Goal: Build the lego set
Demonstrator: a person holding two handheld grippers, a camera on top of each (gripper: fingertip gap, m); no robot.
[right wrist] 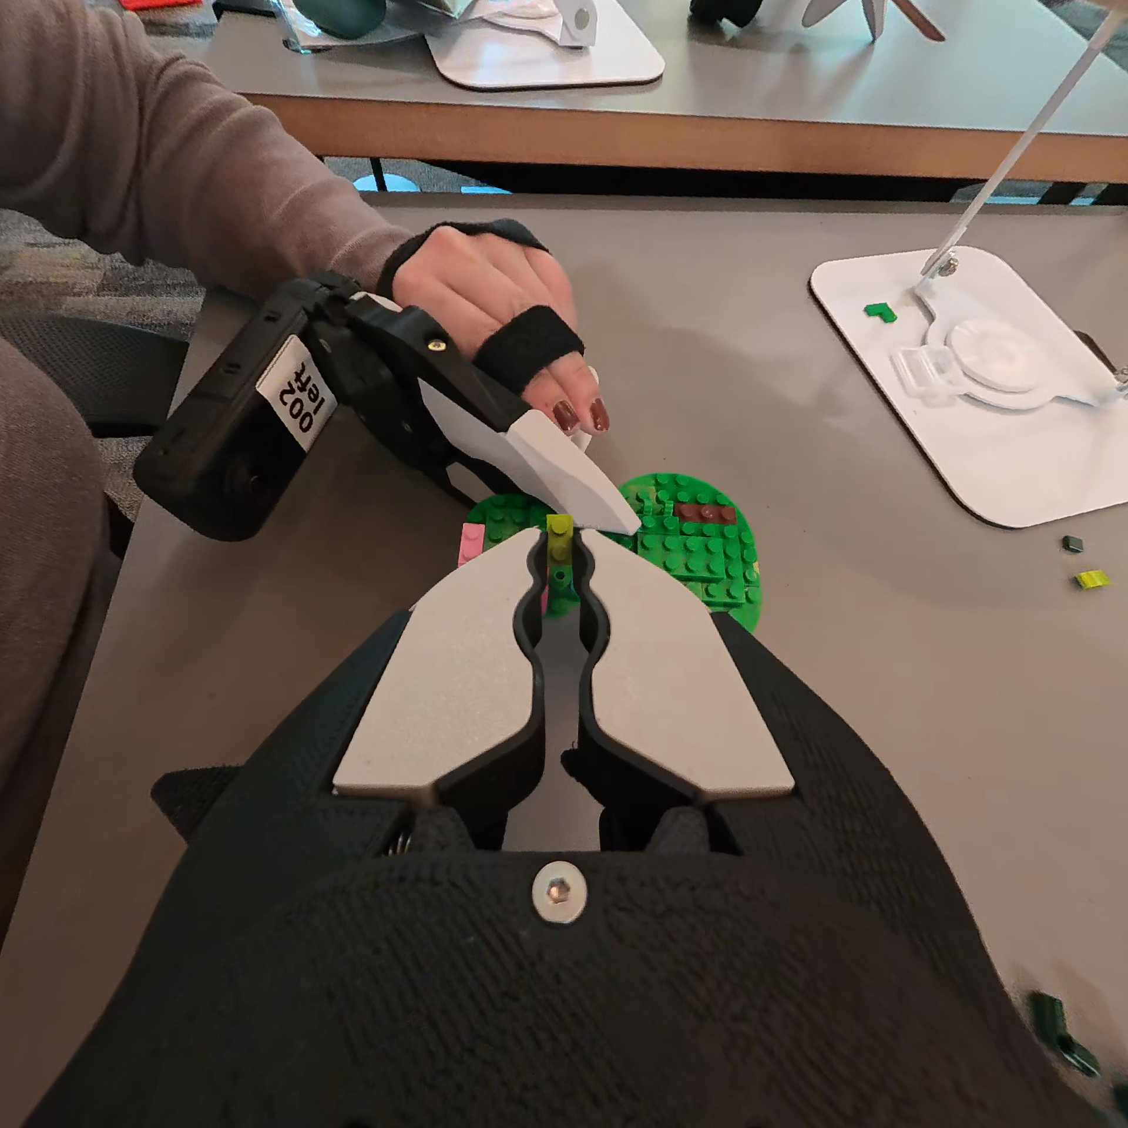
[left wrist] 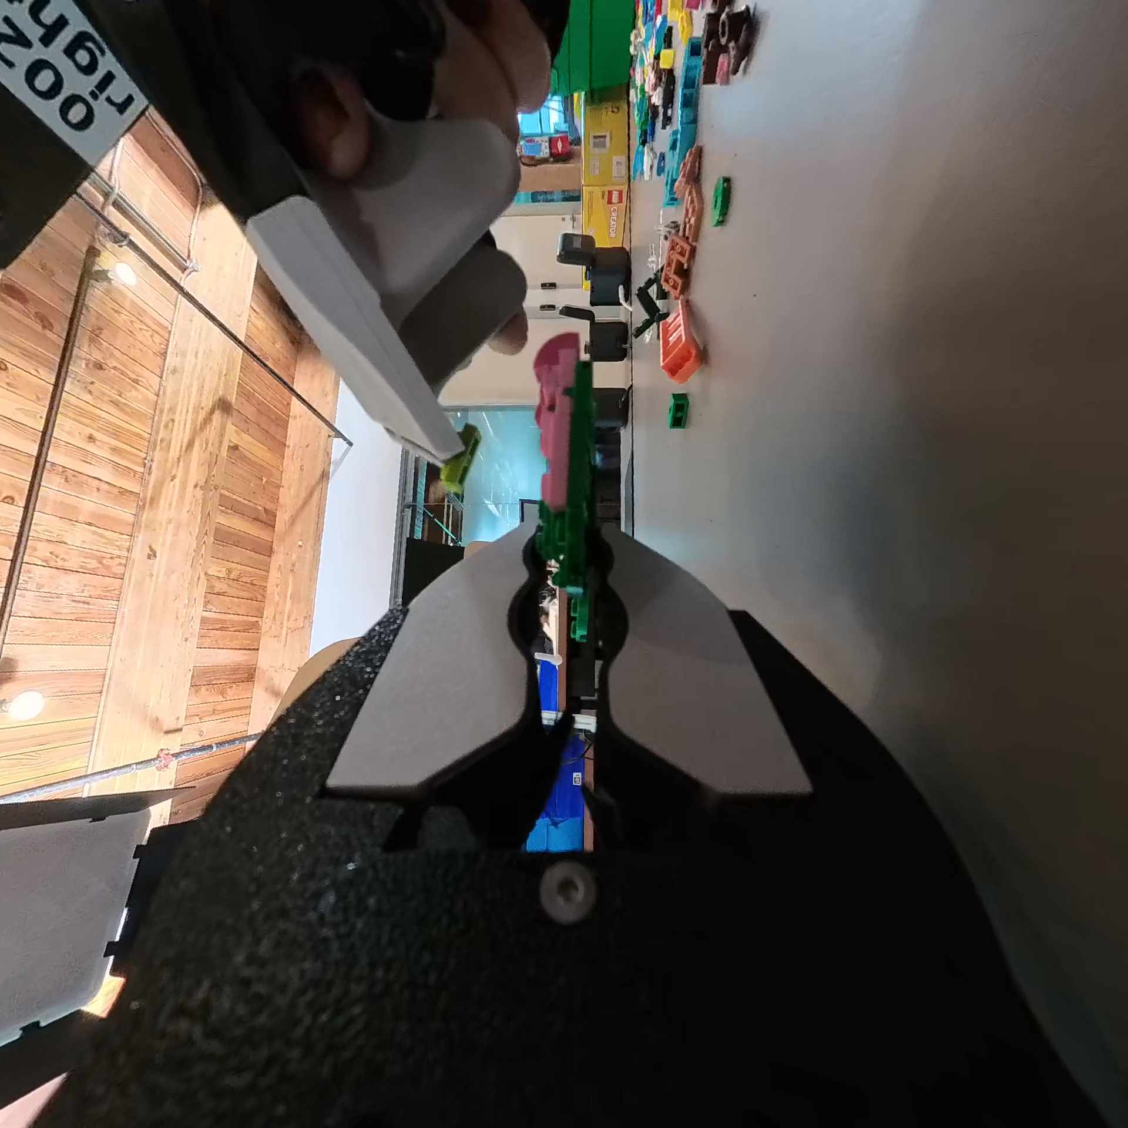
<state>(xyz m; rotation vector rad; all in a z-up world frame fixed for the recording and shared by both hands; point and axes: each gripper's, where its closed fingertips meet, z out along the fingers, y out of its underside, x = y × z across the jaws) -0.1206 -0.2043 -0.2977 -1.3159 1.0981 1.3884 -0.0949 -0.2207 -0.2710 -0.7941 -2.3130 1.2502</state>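
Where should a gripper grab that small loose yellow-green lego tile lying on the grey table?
Take the small yellow-green lego tile across its two opposite side edges, coming straight down from above: it lies flat on the grey table, so only its thin sides offer purchase.

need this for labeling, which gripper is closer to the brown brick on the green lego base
Left. The left gripper grips the green base with its tip just beside the brown brick. The right gripper holds a lime brick farther off, over the base's near side.
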